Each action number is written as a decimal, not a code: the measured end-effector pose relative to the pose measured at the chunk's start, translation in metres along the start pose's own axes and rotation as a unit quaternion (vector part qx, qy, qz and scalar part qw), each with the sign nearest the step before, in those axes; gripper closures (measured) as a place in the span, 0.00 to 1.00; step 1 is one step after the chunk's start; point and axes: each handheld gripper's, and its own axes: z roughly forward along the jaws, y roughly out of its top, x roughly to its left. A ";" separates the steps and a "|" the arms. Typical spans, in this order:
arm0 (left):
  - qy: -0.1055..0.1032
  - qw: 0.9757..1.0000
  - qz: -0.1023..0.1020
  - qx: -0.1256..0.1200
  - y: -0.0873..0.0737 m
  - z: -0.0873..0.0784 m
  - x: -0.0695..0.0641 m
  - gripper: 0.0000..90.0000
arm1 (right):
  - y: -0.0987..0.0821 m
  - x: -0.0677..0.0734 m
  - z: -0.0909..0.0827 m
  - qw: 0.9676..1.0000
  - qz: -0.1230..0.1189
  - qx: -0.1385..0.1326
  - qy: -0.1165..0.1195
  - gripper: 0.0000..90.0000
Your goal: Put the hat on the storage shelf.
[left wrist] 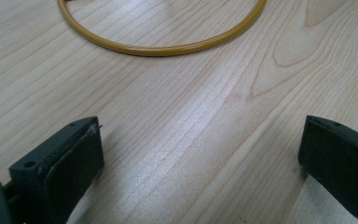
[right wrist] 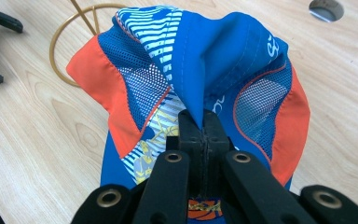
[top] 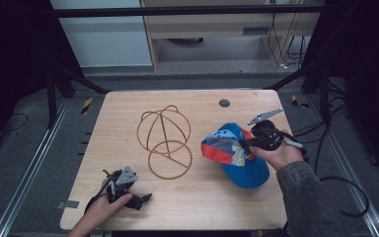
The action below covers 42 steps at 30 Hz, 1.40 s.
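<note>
Down at the near left corner of the table (top: pixel 187 202), the left gripper (top: pixel 145 198) lies low on the wood in the person's left hand (top: pixel 103 210), jaws spread wide with nothing between them. In the left gripper view there's bare board between those jaws, and the base ring of the wire stand (left wrist: pixel 163 49) curves just ahead. That gold wire stand (top: pixel 165 143) sits mid-table, with open wood all round it and clear room up to the far edge. Over to the right, the right gripper (top: pixel 249 144) is clenched on a pinch of fabric at the crown of the blue and orange cap (top: pixel 237 155). The right gripper view shows the cloth tenting up from the closed jaws. The cap is just right of the stand, its brim toward the near right edge.
</note>
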 end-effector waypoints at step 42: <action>0.001 1.000 -0.001 -0.002 0.000 0.000 0.000 0.00 | 0.055 0.011 -0.077 0.994 -0.033 -0.100 -0.019 1.00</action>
